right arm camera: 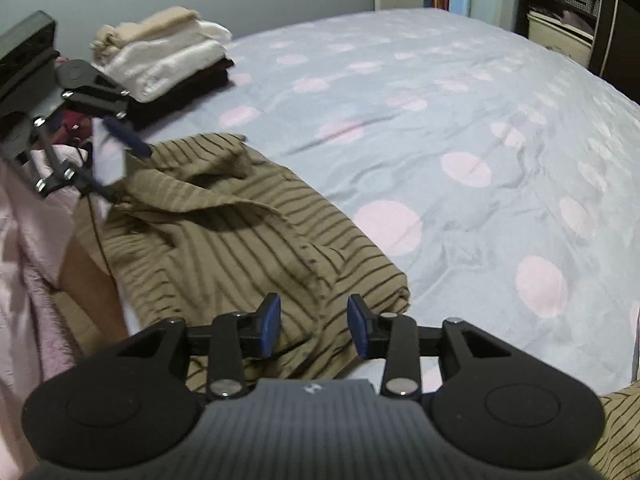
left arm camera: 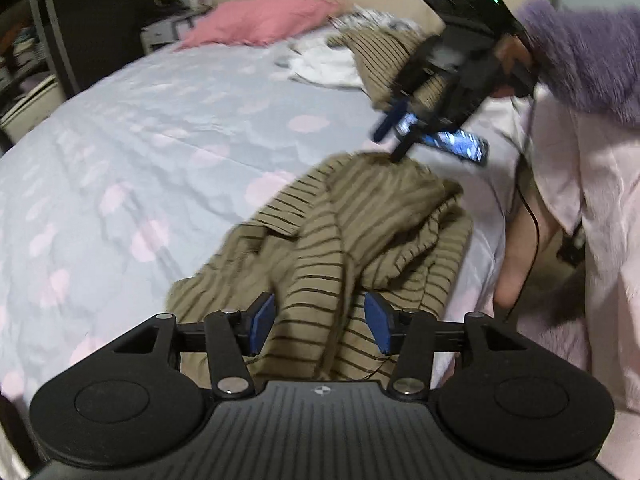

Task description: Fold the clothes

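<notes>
Clearly crumpled, the striped shirt [right arm camera: 224,240] lies bunched at the bed's [right arm camera: 460,128] near edge. Both the left gripper [left arm camera: 320,322] and right gripper [right arm camera: 314,326] hover over it, jaws apart, holding nothing. Pinch seams, not loose bunches.

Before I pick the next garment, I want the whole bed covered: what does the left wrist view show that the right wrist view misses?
Only the left wrist view shows the pink pillow and the unfolded heap by the headboard. Only the right wrist view shows the folded stack. Both show the striped olive shirt crumpled on the dotted sheet, with both grippers open over it.
</notes>
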{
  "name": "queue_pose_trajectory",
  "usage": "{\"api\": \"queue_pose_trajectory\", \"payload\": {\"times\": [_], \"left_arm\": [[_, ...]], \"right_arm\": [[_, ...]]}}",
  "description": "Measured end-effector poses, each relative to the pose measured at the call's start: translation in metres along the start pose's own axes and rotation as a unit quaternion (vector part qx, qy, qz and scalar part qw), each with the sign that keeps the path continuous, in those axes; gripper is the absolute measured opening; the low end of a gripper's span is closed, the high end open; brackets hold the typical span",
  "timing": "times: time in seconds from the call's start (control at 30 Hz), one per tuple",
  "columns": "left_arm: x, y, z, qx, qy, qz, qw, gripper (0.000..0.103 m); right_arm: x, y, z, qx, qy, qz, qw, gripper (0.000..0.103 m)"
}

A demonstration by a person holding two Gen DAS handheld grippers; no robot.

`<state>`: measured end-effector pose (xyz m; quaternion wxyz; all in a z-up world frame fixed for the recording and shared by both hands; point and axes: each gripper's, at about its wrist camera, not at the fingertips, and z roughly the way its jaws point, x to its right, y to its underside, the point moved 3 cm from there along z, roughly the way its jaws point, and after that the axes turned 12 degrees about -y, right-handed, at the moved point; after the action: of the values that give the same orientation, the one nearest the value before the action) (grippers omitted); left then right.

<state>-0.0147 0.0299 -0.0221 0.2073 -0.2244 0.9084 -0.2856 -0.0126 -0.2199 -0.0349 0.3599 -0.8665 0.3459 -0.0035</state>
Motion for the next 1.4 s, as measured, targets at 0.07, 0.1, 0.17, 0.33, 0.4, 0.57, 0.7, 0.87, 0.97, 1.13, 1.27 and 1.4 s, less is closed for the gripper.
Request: {"api": "queue_pose_trajectory", "payload": {"times": [0.07, 0.1, 0.17, 0.33, 0.4, 0.57, 0.7, 0.87, 0.97, 1.13, 1.27, 1.4], "left_arm": [[0.005, 0.002, 0.010, -0.012, -0.010, 0.015, 0.9998, 0.043], [0.004, 0.003, 0.014, -0.019, -0.014, 0.013, 0.9996, 0.038], [0.001, 0.005, 0.021, -0.033, -0.021, 0.009, 0.9992, 0.013], [-0.010, 0.012, 0.002, -0.010, 0.018, -0.025, 0.9995, 0.001], [-0.009, 0.015, -0.011, 0.001, 0.042, -0.025, 0.9988, 0.001], [0.004, 0.034, -0.029, -0.022, 0.067, -0.002, 0.9975, 0.001], [0.014, 0.049, -0.023, -0.055, 0.061, 0.023, 0.9964, 0.001], [0.024, 0.056, -0.019, -0.082, 0.062, 0.054, 0.9933, 0.006], [0.029, 0.055, -0.026, -0.084, 0.080, 0.066, 0.9911, 0.025], [0.030, 0.044, -0.030, -0.061, 0.073, 0.064, 0.9934, 0.029], [0.032, 0.031, -0.026, -0.039, 0.049, 0.064, 0.9960, 0.034], [0.042, 0.022, -0.011, -0.037, 0.040, 0.097, 0.9938, 0.040]], "right_arm": [[0.004, 0.000, 0.006, -0.004, -0.004, 0.002, 1.000, 0.037], [0.004, 0.000, 0.007, -0.004, -0.008, 0.001, 1.000, 0.026], [0.004, 0.001, 0.006, -0.003, -0.014, -0.007, 1.000, 0.006], [-0.011, -0.002, -0.016, 0.021, -0.046, -0.039, 0.998, 0.004], [-0.021, -0.003, -0.029, 0.028, -0.067, -0.057, 0.996, 0.004], [-0.053, 0.003, -0.049, 0.007, -0.126, -0.104, 0.987, 0.004], [-0.072, 0.016, -0.034, -0.055, -0.163, -0.126, 0.977, 0.004], [-0.085, 0.030, -0.012, -0.119, -0.187, -0.134, 0.966, 0.007], [-0.086, 0.030, -0.016, -0.112, -0.199, -0.127, 0.965, 0.008], [-0.084, 0.017, -0.022, -0.071, -0.188, -0.122, 0.972, 0.019], [-0.084, 0.005, -0.019, -0.048, -0.163, -0.129, 0.977, 0.030], [-0.101, -0.001, -0.003, -0.072, -0.163, -0.159, 0.971, 0.032]]}}
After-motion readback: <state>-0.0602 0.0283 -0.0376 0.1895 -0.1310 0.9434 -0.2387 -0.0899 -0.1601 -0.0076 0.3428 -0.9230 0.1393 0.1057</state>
